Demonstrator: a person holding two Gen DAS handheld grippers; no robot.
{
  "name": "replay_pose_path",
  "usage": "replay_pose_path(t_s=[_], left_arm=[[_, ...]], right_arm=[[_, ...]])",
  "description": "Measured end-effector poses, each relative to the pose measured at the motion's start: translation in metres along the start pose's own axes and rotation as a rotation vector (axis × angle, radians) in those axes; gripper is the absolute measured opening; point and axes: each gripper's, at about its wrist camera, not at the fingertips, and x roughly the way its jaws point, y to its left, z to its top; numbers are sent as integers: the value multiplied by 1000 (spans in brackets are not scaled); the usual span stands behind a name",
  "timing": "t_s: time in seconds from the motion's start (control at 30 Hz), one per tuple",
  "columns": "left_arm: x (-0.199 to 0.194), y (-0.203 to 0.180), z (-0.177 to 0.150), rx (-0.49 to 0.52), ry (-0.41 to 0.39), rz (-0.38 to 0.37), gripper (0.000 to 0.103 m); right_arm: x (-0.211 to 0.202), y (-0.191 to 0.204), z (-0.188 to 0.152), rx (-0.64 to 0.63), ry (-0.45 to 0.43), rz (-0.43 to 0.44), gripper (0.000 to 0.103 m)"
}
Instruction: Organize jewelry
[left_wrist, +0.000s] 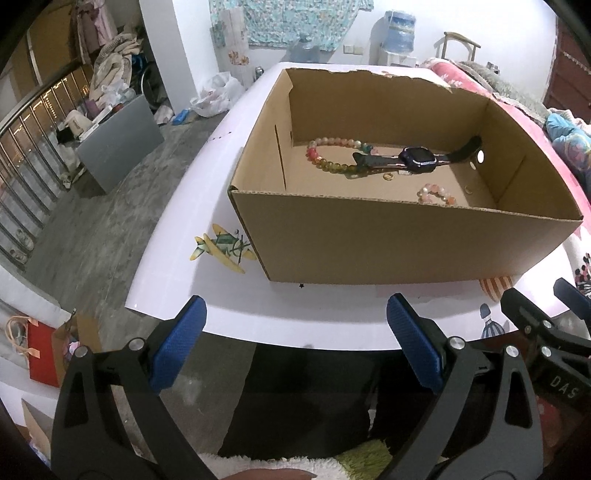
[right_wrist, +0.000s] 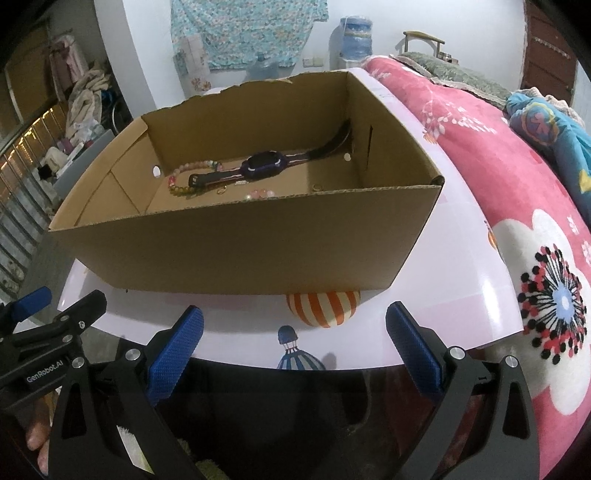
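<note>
The black left claw with blue ribbed pads stood spread wide and empty. The matching right claw gaped likewise, just beside it, both level.

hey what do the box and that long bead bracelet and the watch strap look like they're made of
Box: corrugated cardboard, matte brown; fluting shows along its cut rim. Long bead bracelet: glossy, partly translucent beads, probably glass or polished stone; cannot tell which. Watch strap: dark, matte and flexible, likely silicone or rubber.
</note>
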Motion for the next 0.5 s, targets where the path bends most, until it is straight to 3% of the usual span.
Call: replay_pose_path(t_s=[0.5], left_arm=[[-1,-1,5,-2,-12,-5,95]], right_arm=[[-1,-4,3,4,-11,-5,96]])
